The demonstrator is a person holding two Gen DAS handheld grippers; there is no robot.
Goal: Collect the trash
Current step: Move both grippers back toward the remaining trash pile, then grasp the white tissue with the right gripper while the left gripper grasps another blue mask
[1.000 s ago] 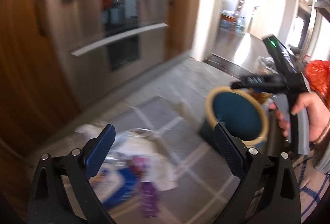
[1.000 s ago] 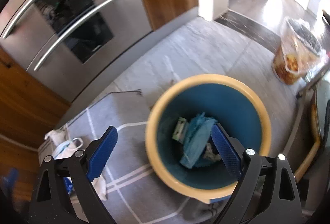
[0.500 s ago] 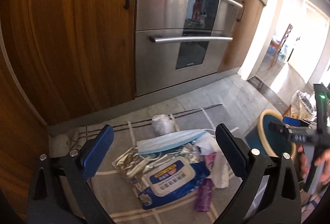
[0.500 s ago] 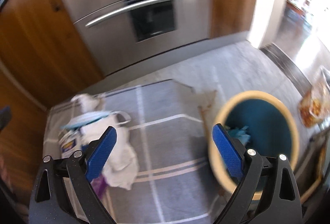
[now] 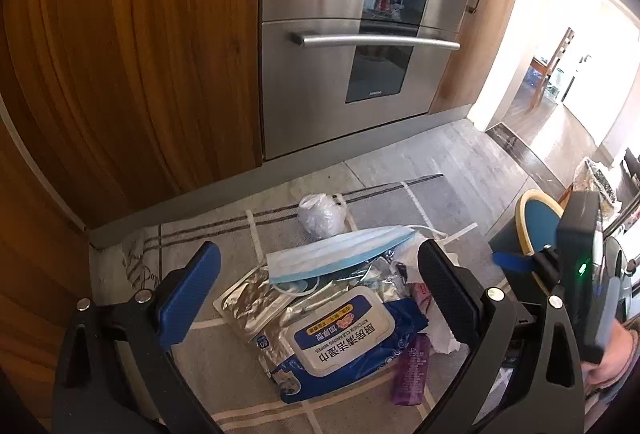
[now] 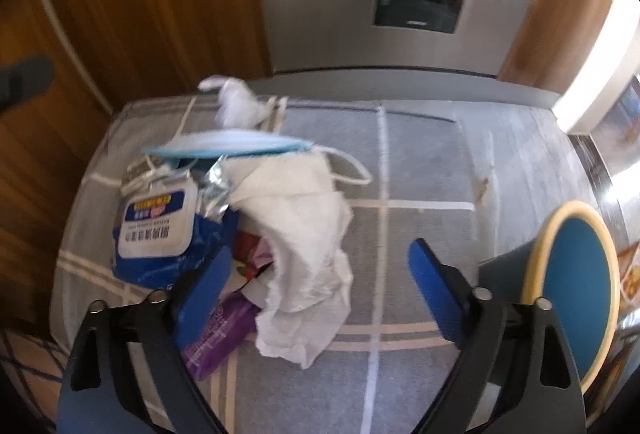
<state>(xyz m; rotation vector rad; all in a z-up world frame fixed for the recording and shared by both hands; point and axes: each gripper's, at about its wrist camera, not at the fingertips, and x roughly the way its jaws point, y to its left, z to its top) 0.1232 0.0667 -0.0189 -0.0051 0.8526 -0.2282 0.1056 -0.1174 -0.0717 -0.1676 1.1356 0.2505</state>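
Observation:
A trash pile lies on the grey rug: a blue wipes pack [image 5: 340, 338] [image 6: 160, 234], a blue face mask [image 5: 340, 250] [image 6: 224, 146], silver foil [image 5: 256, 302], a white paper towel [image 6: 304, 234], a purple wrapper [image 5: 410, 374] [image 6: 224, 330] and a small white bag [image 5: 320, 220] [image 6: 240, 102]. The blue bin with a tan rim [image 5: 536, 222] [image 6: 576, 286] stands to the right. My left gripper [image 5: 316, 290] is open and empty above the pile. My right gripper [image 6: 316, 274] is open and empty over the paper towel; it shows in the left wrist view [image 5: 576, 270].
A steel oven [image 5: 360, 46] and wooden cabinets [image 5: 120, 54] stand behind the rug. The rug [image 6: 420, 162] has white stripes. A doorway [image 5: 560, 74] opens at the right, with a clear bag of rubbish [image 5: 596, 174] beyond the bin.
Both grippers swung left from the bin to the trash pile. The right gripper left the bin's mouth and now hangs over the paper towel. Both stayed open.

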